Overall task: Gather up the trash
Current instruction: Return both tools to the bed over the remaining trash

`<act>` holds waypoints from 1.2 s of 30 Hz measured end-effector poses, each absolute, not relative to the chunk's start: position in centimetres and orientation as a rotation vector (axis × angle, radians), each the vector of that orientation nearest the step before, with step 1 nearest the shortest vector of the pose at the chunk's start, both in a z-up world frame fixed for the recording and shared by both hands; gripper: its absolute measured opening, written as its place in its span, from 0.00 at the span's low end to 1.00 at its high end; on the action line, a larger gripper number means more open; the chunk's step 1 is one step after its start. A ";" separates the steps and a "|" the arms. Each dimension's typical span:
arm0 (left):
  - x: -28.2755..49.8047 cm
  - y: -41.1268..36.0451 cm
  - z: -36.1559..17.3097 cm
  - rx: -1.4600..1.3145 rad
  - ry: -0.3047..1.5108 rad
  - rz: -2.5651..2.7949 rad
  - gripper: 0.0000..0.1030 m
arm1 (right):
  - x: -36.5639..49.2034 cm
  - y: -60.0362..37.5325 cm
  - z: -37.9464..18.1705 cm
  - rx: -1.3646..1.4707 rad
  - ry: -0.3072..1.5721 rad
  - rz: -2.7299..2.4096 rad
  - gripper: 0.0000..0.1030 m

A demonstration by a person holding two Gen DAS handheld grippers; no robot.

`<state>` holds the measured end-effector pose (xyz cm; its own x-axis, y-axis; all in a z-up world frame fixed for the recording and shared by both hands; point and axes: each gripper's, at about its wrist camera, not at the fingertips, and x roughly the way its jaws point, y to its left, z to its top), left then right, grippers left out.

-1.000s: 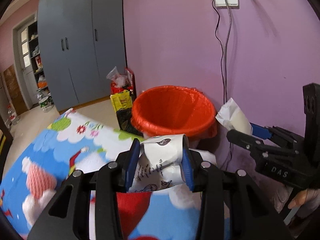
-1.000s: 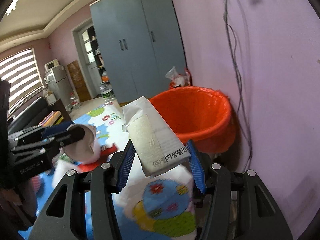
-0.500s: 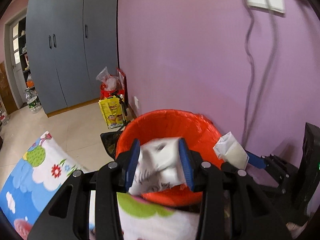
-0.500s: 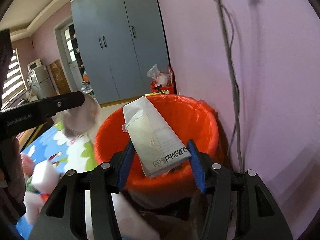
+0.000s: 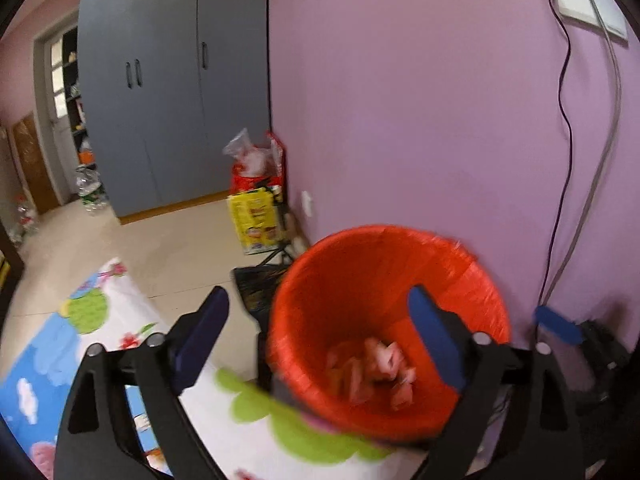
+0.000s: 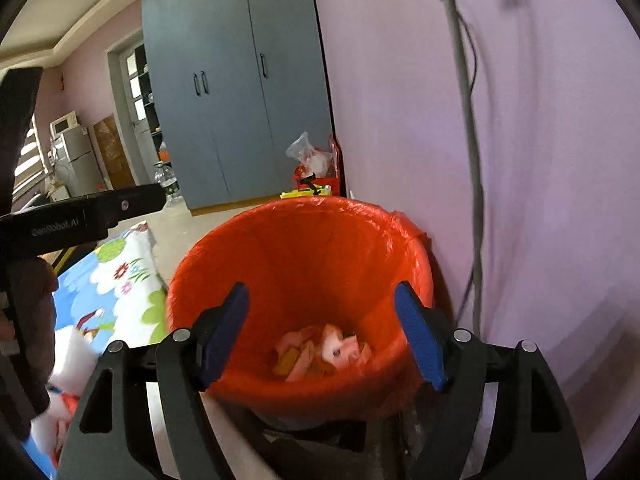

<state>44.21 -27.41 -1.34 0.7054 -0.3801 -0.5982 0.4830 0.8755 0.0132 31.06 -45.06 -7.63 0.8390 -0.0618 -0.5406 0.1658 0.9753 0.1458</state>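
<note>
An orange-red lined bin (image 5: 360,264) (image 6: 304,240) stands against the purple wall. Crumpled paper trash (image 5: 376,364) (image 6: 320,352) lies at its bottom, blurred. My left gripper (image 5: 316,304) hangs over the bin's near rim with its jaws opening wide and nothing between them. My right gripper (image 6: 320,292) is over the bin too, its jaws opening and empty. In the left wrist view a blue pad of the right gripper (image 5: 558,322) shows at the right. In the right wrist view a black finger of the left gripper (image 6: 80,216) crosses the left side.
A cartoon-print mat (image 5: 100,320) (image 6: 116,272) lies left of the bin. A black bag (image 5: 256,284), a yellow box (image 5: 256,220) and red bags sit along the wall behind. Cables (image 5: 560,120) hang down the wall. A grey wardrobe (image 5: 172,80) fills the back.
Both grippers have come over the bin and opened. The crumpled printed paper has left the left jaws and the folded paper packet the right jaws; both now lie in the bin.
</note>
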 end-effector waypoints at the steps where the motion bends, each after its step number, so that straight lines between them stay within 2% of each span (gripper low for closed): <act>1: 43.6 -26.6 -1.2 0.191 0.622 -0.463 0.93 | 30.2 -44.6 -7.3 0.188 0.557 -0.113 0.69; 10: 36.5 -18.9 2.1 0.330 0.582 -0.303 0.95 | 23.4 -39.9 -5.3 0.194 0.539 -0.058 0.69; 14: 32.0 -14.8 3.7 0.354 0.497 -0.233 0.95 | 20.7 -37.3 -5.2 0.231 0.548 -0.028 0.70; 18: 28.3 -9.5 4.2 0.246 0.498 -0.200 0.95 | 18.6 -34.5 -5.7 0.258 0.574 0.013 0.70; 25: 22.0 -2.7 1.2 0.146 0.484 -0.185 0.95 | 16.5 -29.3 -6.6 0.201 0.623 0.065 0.70; 36: 18.7 -1.7 -6.8 0.148 0.670 -0.269 0.95 | 15.3 -25.5 -8.6 0.167 0.688 0.078 0.70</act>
<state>18.67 -1.75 -6.85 0.7510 -0.1985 -0.6297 0.2930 0.9549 0.0484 15.31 -25.51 -8.59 0.7702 0.1269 -0.6251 -0.0168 0.9837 0.1790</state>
